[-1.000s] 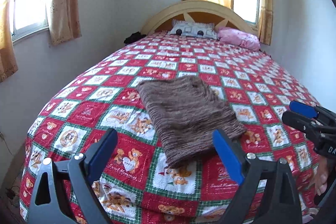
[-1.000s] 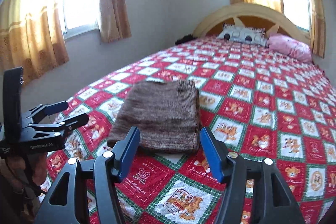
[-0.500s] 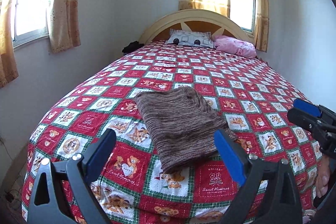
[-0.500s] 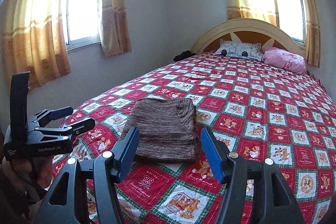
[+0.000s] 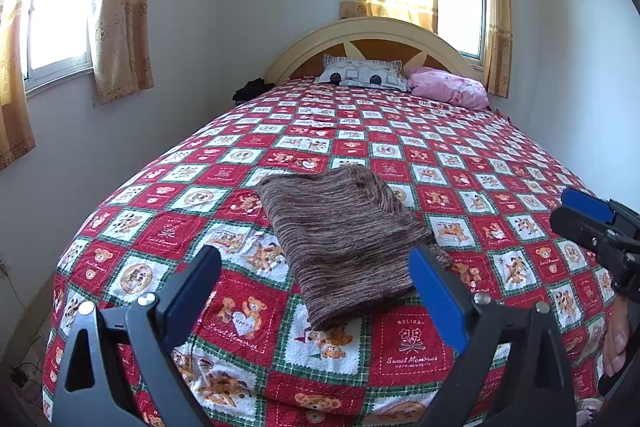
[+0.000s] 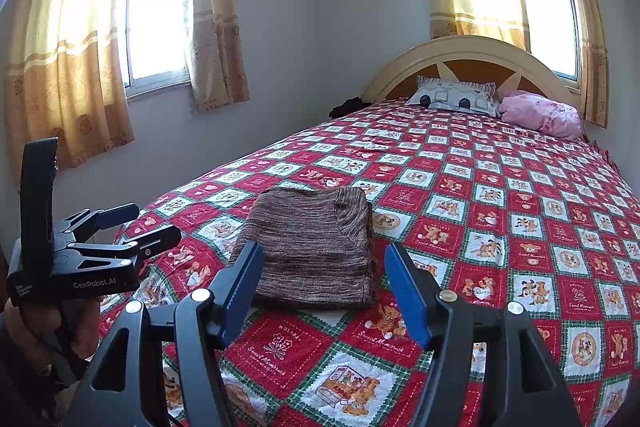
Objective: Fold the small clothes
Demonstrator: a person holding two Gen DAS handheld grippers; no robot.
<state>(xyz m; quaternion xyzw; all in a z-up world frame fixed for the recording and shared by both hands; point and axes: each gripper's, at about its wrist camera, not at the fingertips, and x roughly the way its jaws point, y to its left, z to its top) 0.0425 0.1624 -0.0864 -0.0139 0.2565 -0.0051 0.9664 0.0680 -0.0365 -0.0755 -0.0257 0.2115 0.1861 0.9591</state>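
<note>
A brown knitted garment lies folded into a flat rectangle on the red patchwork quilt, near the foot of the bed. My left gripper hovers over the garment's near edge, open wide, with nothing between its blue pads. My right gripper hangs just short of the same garment; its jaws are opening and nothing is between them. The right gripper shows at the right edge of the left wrist view. At the left of the right wrist view a hand holds the left gripper.
The quilt covers the whole bed. A grey patterned pillow and a pink pillow lie against the arched headboard. A dark bundle sits beside the bed's head. Curtained windows line the walls.
Both views have drawn back a little from the bed since a second ago. The right gripper's pads stand slightly wider apart. The garment has not moved.
</note>
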